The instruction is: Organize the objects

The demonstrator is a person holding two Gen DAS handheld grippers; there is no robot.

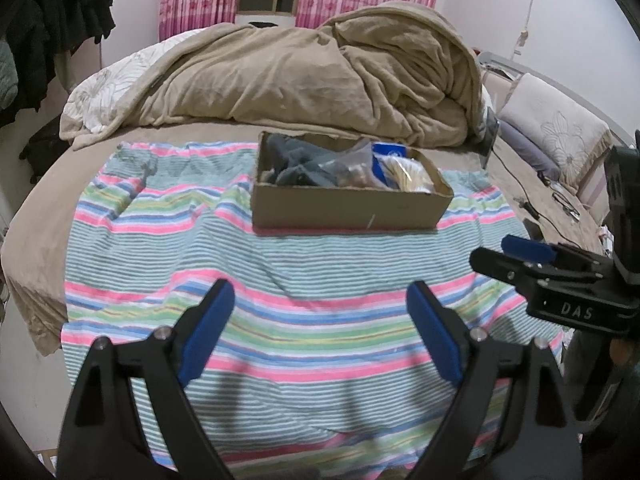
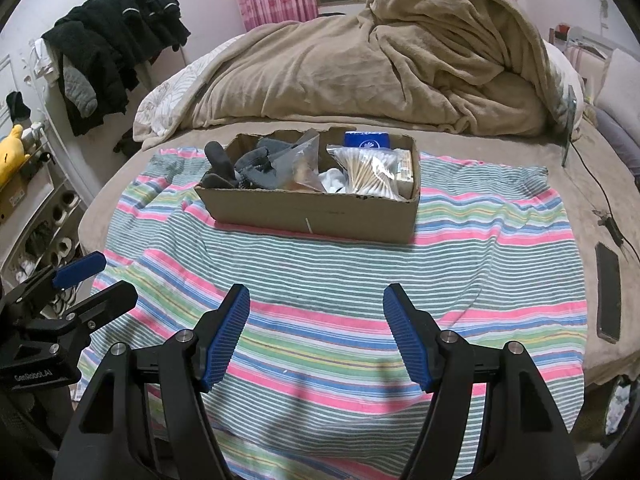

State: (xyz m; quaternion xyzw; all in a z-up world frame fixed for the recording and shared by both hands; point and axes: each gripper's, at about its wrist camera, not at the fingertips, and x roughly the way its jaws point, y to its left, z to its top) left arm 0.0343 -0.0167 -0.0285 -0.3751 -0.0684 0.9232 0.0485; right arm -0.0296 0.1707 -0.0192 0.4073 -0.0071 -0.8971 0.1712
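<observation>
A cardboard box (image 1: pixel 348 206) (image 2: pixel 316 216) stands on a striped towel (image 1: pixel 280 280) (image 2: pixel 340 280) on the bed. It holds dark grey socks (image 2: pixel 256 168), a clear bag of cotton swabs (image 2: pixel 370 174), a blue packet (image 2: pixel 366 139) and other small bags. My left gripper (image 1: pixel 320 300) is open and empty, held over the towel short of the box. My right gripper (image 2: pixel 316 304) is open and empty, also over the towel short of the box. Each gripper shows at the edge of the other's view, the right gripper (image 1: pixel 516 258) and the left gripper (image 2: pixel 92 276).
A heaped beige blanket (image 1: pixel 320 72) (image 2: pixel 380 64) lies behind the box. A black phone (image 2: pixel 608 296) and cables (image 2: pixel 608 220) lie on the bed at the right. Dark clothes (image 2: pixel 104 48) hang at the left, above a shoe rack (image 2: pixel 44 232). Pillows (image 1: pixel 556 132) sit at the right.
</observation>
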